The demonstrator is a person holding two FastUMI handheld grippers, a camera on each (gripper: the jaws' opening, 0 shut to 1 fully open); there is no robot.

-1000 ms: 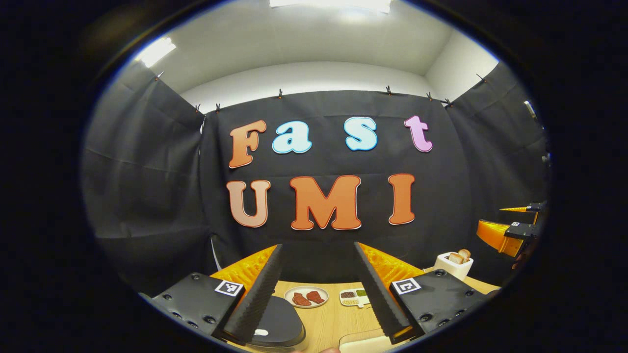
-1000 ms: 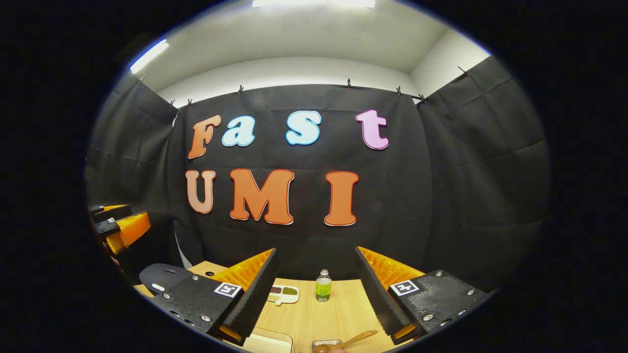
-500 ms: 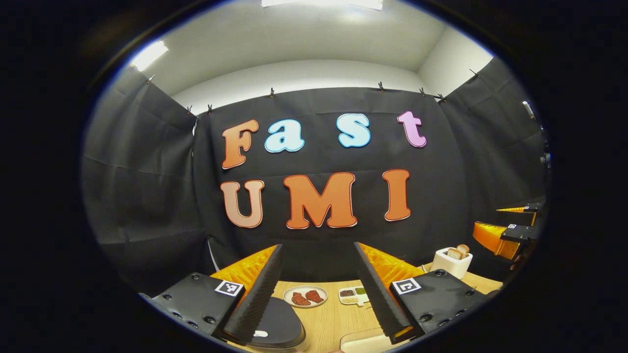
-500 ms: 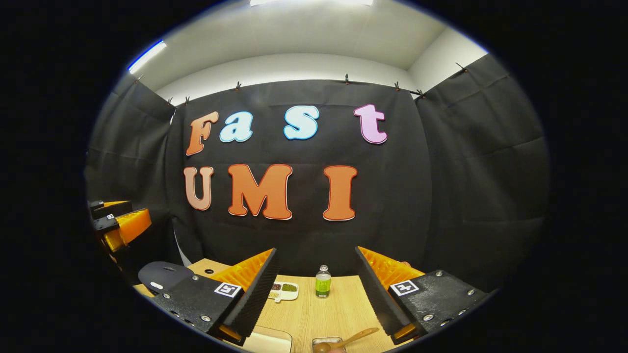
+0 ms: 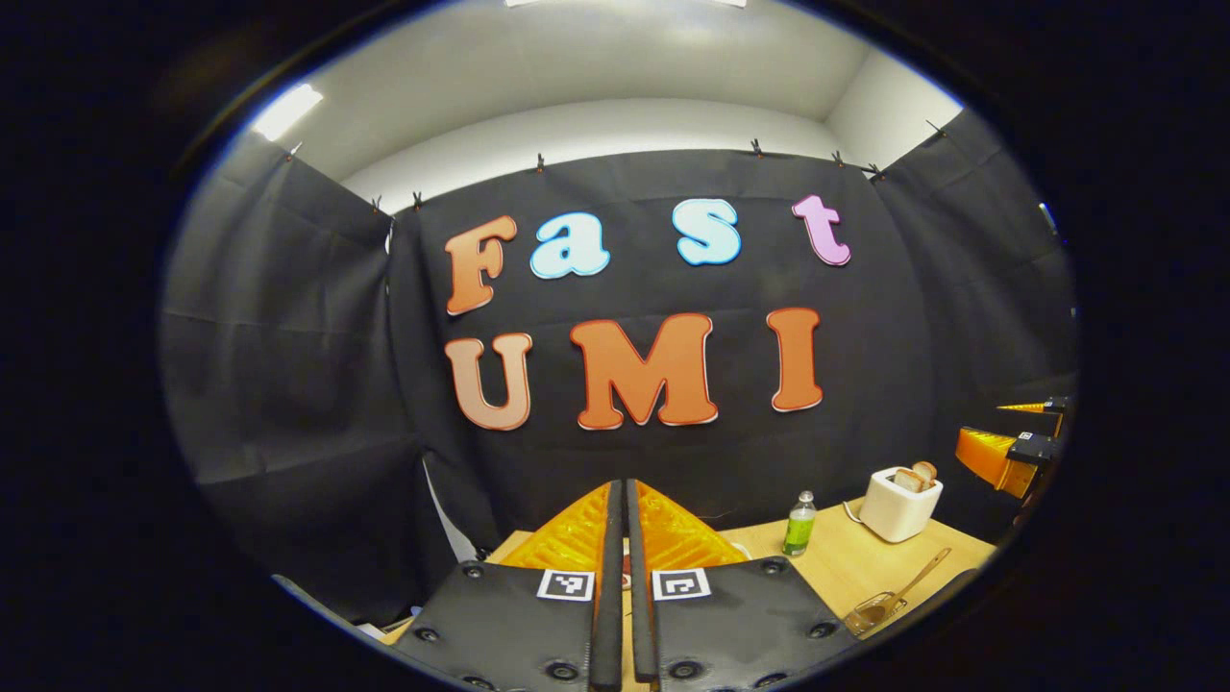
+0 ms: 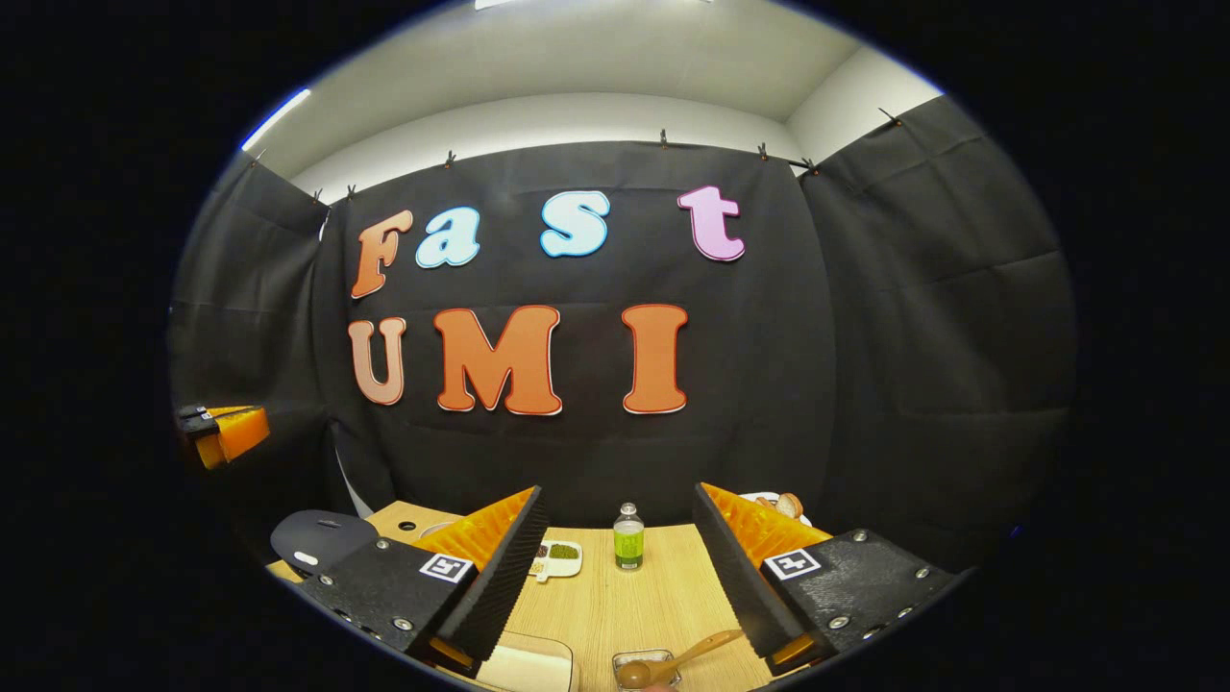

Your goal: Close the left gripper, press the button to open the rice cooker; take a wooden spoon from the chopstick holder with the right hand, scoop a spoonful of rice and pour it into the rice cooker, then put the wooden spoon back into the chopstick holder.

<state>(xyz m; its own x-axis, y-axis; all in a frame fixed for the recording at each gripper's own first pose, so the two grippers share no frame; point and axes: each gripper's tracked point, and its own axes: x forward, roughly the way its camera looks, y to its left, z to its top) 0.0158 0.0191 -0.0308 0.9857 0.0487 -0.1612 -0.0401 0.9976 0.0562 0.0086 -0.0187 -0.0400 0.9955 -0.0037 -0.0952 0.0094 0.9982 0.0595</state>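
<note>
Holding both units above the wooden surface (image 6: pixel 615 605). Left hand-held gripper (image 5: pixel 620 586): fingers pressed together, only a thin slit between them, nothing held. Right hand-held gripper (image 6: pixel 615 577): fingers spread wide, nothing between them.

Right gripper view, nearest first: wooden spoon (image 6: pixel 673 658) at the bottom edge, bowl resting on a small clear container (image 6: pixel 642 665), handle angled up to the right toward the right finger. Beside it, left, the corner of a pale tray (image 6: pixel 528 663). Rice cooker (image 6: pixel 322 540) at far left, dark rounded lid down, small pale button on its front; partly hidden behind the left finger. Farther back: a small white dish with dark and green contents (image 6: pixel 555 556), then a green-labelled bottle (image 6: pixel 628 538) standing upright in the gap between the fingers, near the cloth wall.

Left gripper view: spoon and container lie off to the right; beyond them a white toaster (image 5: pixel 900 504) with bread slices in it.
</note>
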